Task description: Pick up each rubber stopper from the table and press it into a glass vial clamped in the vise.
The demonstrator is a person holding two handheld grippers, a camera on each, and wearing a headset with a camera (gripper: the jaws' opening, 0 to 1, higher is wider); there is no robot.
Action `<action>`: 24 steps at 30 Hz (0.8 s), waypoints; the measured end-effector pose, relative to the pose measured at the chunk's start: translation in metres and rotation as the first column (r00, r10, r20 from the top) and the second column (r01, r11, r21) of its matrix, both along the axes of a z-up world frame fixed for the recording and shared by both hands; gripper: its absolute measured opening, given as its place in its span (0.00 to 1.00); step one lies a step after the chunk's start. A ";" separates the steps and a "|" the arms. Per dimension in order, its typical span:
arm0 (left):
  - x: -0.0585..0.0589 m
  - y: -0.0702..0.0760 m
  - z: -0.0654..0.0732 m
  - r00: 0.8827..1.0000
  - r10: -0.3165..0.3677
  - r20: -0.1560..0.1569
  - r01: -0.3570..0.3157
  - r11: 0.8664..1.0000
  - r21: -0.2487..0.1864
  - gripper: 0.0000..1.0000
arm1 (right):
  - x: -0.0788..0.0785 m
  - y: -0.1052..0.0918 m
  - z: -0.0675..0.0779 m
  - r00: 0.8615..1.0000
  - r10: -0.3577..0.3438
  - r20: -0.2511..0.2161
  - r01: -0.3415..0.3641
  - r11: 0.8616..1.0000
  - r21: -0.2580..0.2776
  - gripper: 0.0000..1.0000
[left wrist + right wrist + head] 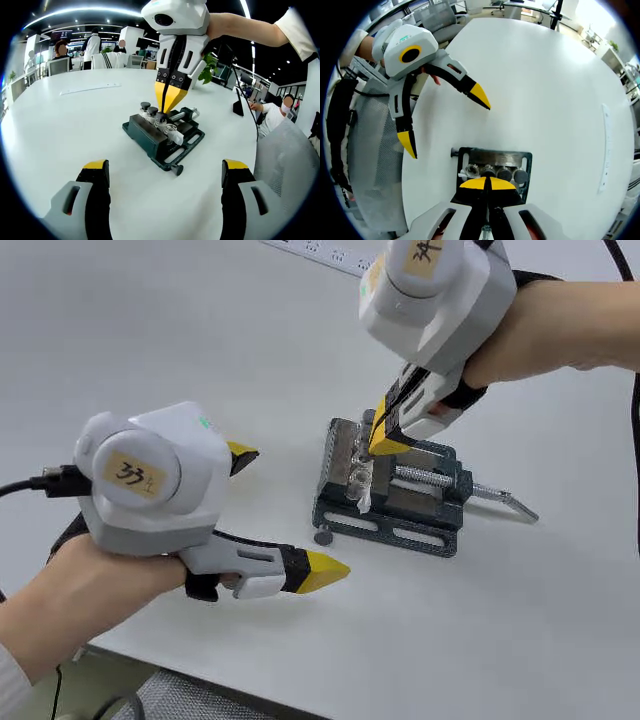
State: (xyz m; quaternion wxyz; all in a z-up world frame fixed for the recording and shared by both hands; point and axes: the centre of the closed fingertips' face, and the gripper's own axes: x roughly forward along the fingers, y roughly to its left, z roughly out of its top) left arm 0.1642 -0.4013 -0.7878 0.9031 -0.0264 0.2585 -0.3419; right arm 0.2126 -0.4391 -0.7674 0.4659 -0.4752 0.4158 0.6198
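Head view: right gripper (384, 443), fingers closed, tips set directly over a rubber stopper (161, 116) atop an upright glass vial (163, 123) in the vise (400, 510) on the table (180, 330); left gripper (290, 512), fingers spread and empty, well apart, near left.

Dark vise (386, 526), white table (180, 330), grey stoppers (145, 105)

Bright light comes from long white ceiling lamps (85, 9). Faint shadows lie on the smooth white bench (200, 340). Both gripper views bend at the edges.
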 end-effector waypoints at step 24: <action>-0.001 -0.003 -0.006 1.000 -0.014 -0.015 0.014 1.000 0.000 0.91 | 0.000 0.004 -0.002 0.999 -0.026 -0.028 0.026 1.000 0.013 0.00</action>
